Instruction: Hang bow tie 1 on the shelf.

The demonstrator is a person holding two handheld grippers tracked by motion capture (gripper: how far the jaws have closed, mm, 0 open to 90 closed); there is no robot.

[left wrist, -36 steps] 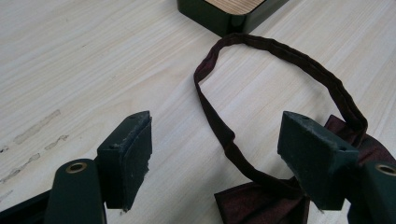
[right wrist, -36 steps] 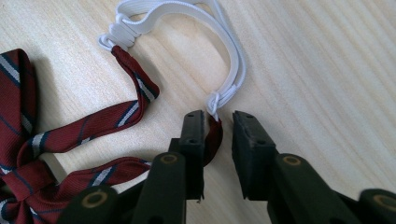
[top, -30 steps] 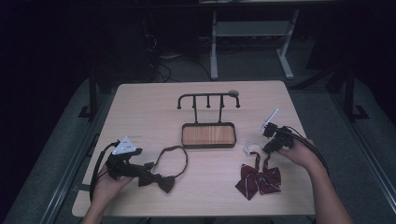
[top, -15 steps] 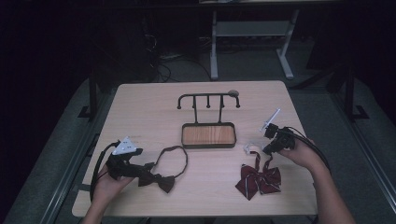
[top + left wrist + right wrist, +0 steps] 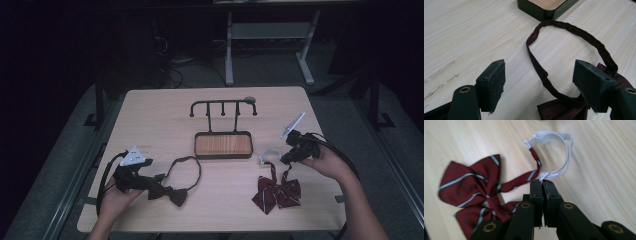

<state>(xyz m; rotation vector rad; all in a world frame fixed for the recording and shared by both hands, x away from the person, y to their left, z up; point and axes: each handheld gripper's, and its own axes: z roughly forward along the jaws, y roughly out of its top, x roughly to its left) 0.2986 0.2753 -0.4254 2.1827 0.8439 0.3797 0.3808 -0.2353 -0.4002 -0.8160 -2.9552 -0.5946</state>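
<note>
- High view: pale wooden table [image 5: 165, 115]. At its middle stands a black metal hook rack with a wood-inlaid tray base [image 5: 223, 143].
- Near left: the left gripper [image 5: 150, 185], black with a grey three-cornered plate on top, is held low over the table by the person's left hand [image 5: 116, 196]. Its tips lie just beside a dark maroon bow tie with a looped neck strap [image 5: 172, 192]; the loop runs toward the tray.
- Near right: a red bow tie with pale stripes [image 5: 276, 192] lies flat on the table. Its white elastic loop [image 5: 267, 154] is raised toward the right gripper [image 5: 284, 160], held by the person's right hand [image 5: 327, 164] a little above the table.
- Left gripper view: the black jaws stand wide apart with nothing between the pads. The maroon strap loop [image 5: 574, 50] lies on the wood ahead, passing under the right-hand jaw; the bow's knot is at the bottom edge. A corner of the tray base [image 5: 544, 10] is far ahead.
- Right gripper view: the jaws are pressed together, pinching the white elastic loop [image 5: 559, 155] where its cord bunches at the tips [image 5: 542, 181]. The loop arcs away to a striped red strap, which leads back to the striped bow [image 5: 474, 192] on the table at left.
</note>
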